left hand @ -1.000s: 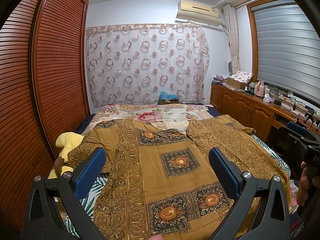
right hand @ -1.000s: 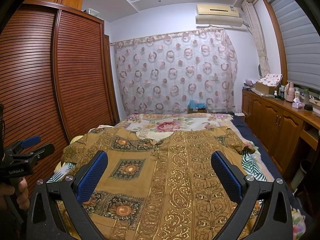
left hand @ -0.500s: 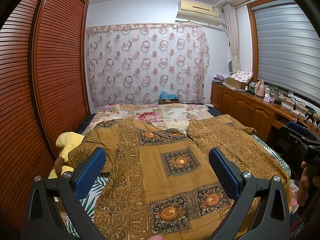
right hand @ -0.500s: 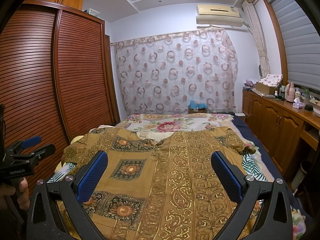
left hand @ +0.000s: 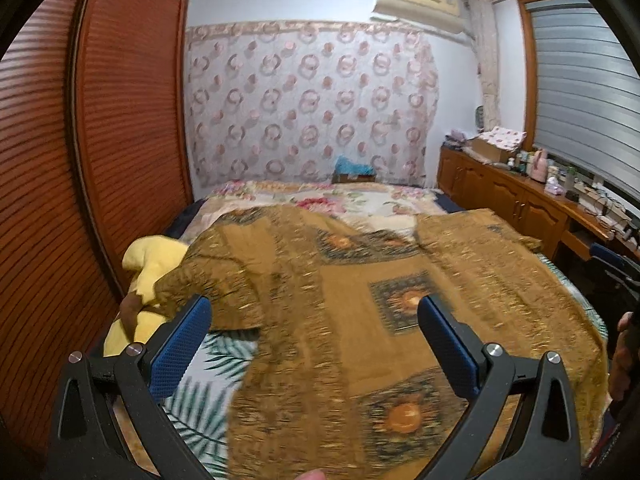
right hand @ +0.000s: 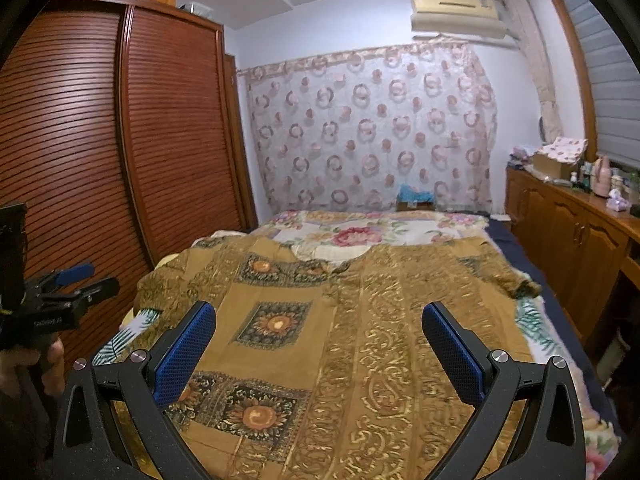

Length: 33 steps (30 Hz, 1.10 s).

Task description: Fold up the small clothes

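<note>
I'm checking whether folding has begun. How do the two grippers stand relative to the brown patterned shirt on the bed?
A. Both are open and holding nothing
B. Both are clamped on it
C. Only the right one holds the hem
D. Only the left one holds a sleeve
A: the left gripper and right gripper both have jaws spread wide, with the shirt lying flat on the bed, ungripped.

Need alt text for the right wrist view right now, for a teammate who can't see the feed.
The open right gripper hangs above a brown and gold patterned shirt spread flat on the bed, holding nothing. At the left edge, a hand holds the left gripper; a slatted wooden wardrobe stands behind.
</note>
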{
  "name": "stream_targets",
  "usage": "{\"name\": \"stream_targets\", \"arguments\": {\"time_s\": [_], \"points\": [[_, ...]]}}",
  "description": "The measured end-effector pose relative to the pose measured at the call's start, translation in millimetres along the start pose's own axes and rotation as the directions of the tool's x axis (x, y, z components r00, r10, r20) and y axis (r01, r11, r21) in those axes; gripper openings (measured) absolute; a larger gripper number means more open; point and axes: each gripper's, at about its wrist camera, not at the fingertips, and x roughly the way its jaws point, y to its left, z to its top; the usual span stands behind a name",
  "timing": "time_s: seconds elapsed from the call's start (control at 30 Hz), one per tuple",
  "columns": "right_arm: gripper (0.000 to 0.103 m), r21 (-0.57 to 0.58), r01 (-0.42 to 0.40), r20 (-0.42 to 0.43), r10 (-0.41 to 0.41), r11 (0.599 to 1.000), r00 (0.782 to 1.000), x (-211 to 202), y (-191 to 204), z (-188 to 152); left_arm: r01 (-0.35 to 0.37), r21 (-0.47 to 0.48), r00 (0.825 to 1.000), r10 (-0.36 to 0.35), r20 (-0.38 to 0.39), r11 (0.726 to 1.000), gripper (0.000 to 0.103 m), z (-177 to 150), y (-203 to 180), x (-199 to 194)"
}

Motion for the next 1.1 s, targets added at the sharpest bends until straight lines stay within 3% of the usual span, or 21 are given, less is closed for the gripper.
{"name": "stream_targets", "arguments": {"time_s": [0.17, 0.43, 0.77, 0.93, 1.1], "points": [[0.103, -0.025, -0.032, -0.035, 0.031, 0.999, 0.999, 24.5, -0.9, 6.7, -0.057, -0.025, 0.997, 0.056, -0.044, 0.998, 0.103, -5.2, 37.7, 25.4], [0.102, -0.035, -0.074, -0.113, 0.07, 0.997, 0.991, 62.6, -7.4, 16.7, -0.086, -0.085, 0.992, 0.078, -0.097, 0.993, 0.101, -12.5, 76.2, 50.2], [0.102, -0.075, -0.143, -0.22, 0.124, 0.987, 0.968, 108.7, -8.9, 38.0, -0.086, -0.206, 0.98, 0.046, -0.192, 0.975, 0.085, -14.6, 133.8, 95.7], [0.102, -0.07, -0.163, -0.25, 0.14, 0.984, 0.958, 130.8, -11.1, 49.7, -0.071, -0.274, 0.976, 0.01, -0.219, 0.959, 0.071, -12.3, 156.9, 120.8], [0.102, -0.07, -0.177, -0.277, 0.151, 0.982, 0.949, 147.4, -12.1, 57.9, -0.057, -0.325, 0.966, -0.031, -0.257, 0.944, 0.07, -14.5, 172.0, 145.7]]}}
